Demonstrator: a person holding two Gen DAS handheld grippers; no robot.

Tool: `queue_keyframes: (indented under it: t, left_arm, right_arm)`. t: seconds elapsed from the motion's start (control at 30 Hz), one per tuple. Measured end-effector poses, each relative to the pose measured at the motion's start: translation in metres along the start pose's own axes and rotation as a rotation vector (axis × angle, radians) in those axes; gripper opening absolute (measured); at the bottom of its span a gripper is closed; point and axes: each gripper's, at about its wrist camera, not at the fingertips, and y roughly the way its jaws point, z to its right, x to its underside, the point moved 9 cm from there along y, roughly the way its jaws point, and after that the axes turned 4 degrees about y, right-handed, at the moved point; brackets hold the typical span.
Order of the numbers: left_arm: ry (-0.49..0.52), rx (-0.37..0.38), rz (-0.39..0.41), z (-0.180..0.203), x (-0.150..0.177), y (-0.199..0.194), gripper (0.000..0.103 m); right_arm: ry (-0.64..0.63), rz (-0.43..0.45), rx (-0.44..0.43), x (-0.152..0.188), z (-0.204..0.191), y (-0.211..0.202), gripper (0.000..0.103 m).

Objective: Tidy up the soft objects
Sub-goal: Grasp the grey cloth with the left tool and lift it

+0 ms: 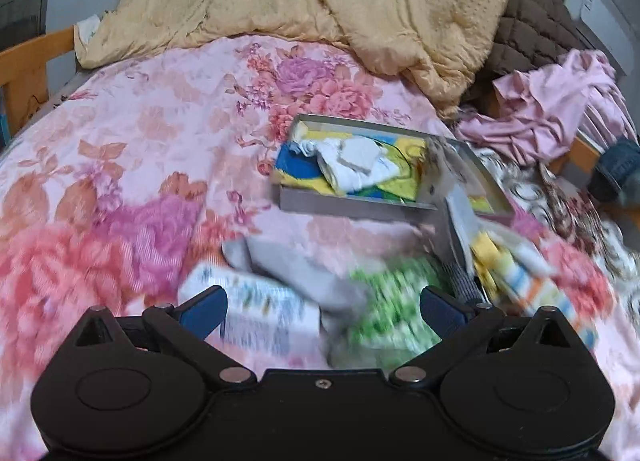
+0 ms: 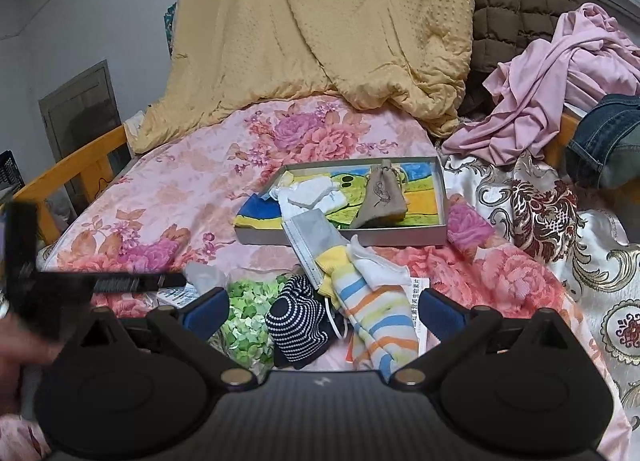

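Two grippers hang over a bed, both wide open and holding nothing. Right below the right gripper (image 2: 325, 311) lies the striped sock (image 2: 376, 321). Its long side runs from the gripper up toward the flat box (image 2: 443, 197). The dotted sock (image 2: 296, 325) touches it on the left. The left gripper (image 1: 323, 311) is farther left, over a gray sock (image 1: 304, 273). I think the right gripper is nearer the striped sock.

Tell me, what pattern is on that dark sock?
White dots in rows on the navy sock, clearest in the right wrist view.
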Motion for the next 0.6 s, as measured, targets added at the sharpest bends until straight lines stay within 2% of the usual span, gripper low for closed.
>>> queue_keyframes:
  t: [0.17,0.2,0.3,0.4,0.6]
  left_arm:
    - [-0.112,0.033,-0.078,-0.023,-0.020,0.048,0.102]
    - [-0.127,0.047,-0.122,-0.026,-0.022,0.061,0.102]
    - [-0.178,0.065,-0.186,-0.036,-0.025,0.085,0.102]
    - [-0.224,0.040,-0.241,-0.048,-0.025,0.102,0.102]
    - [-0.253,0.084,-0.342,-0.047,-0.024,0.128,0.102]
  right_arm:
    - [-0.007,-0.008,0.010,-0.001,0.001,0.004,0.102]
    - [-0.009,-0.011,0.014,-0.002,0.001,0.004,0.102]
    - [-0.009,-0.012,0.024,-0.003,0.004,0.006,0.102]
    - [-0.004,-0.011,0.032,-0.005,0.007,0.009,0.102]
    - [0.006,-0.019,0.036,-0.006,0.009,0.014,0.102]
